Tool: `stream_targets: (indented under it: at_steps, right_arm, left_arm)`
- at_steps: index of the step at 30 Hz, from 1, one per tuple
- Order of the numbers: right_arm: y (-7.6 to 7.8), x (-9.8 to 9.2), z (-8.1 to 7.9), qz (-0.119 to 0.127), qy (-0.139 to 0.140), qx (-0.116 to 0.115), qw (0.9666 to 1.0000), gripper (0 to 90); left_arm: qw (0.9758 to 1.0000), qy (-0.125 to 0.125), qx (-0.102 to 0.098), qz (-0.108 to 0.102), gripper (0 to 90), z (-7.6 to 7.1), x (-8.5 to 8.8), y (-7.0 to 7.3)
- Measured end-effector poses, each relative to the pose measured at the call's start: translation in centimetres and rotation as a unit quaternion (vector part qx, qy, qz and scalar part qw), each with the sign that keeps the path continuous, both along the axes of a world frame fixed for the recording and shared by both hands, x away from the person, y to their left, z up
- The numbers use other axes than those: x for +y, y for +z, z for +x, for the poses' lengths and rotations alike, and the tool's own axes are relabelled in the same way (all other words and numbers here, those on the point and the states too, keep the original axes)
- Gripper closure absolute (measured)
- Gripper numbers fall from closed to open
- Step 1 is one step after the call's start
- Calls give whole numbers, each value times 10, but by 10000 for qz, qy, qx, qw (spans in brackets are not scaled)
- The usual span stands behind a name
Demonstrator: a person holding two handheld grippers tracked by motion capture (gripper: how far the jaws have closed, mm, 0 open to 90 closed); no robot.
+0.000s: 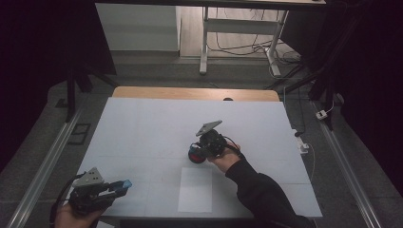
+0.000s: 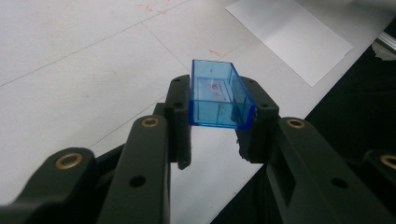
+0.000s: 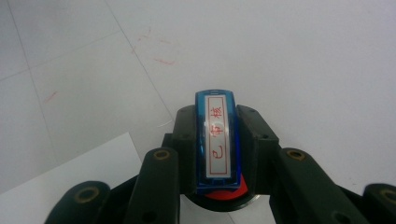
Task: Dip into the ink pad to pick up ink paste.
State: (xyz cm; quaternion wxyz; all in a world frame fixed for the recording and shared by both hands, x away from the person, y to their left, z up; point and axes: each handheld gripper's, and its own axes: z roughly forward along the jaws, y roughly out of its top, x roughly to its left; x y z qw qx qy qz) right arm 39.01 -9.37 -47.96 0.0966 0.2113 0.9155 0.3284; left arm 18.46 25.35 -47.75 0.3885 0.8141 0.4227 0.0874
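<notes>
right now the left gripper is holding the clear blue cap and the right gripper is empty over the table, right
Not quite. The left gripper does hold the clear blue cap, but the right gripper is not empty: its jaws are shut on a blue stamp with a red-lettered label, as the right gripper view shows.

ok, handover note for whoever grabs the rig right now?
Left tool: shut on the clear blue plastic cap, open side up, held at the near left corner of the white table.
Right tool: shut on the blue stamp with the red-lettered label, a red part at its underside, held mid-table.
White paper sheet lies flat near the table's front edge, with no print on it that I can make out.
Done: cap off the stamp, apparently.
Left: probably stamp the sheet, then recap.
</notes>
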Motion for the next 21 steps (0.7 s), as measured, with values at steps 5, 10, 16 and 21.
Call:
stream_targets:
  at_steps: [5, 10, 16, 21]
  right_arm:
    - [0, 3, -4, -129, 34, -173, 9998, 707]
    - [0, 6, -8, -220, 66, -321, 9992, 707]
    - [-1, 2, -3, -25, -3, -109, 9999, 707]
    - [-3, -4, 5, 236, -61, 159, 9996, 707]
  left_arm:
    - [10000, -1, -3, 3, 683, 0, 0, 0]
    - [10000, -5, -4, 31, 683, 0, -1, 0]
    - [10000, -6, -4, 30, 683, 0, -1, 0]
    - [10000, -7, -1, 33, 683, 0, -1, 0]
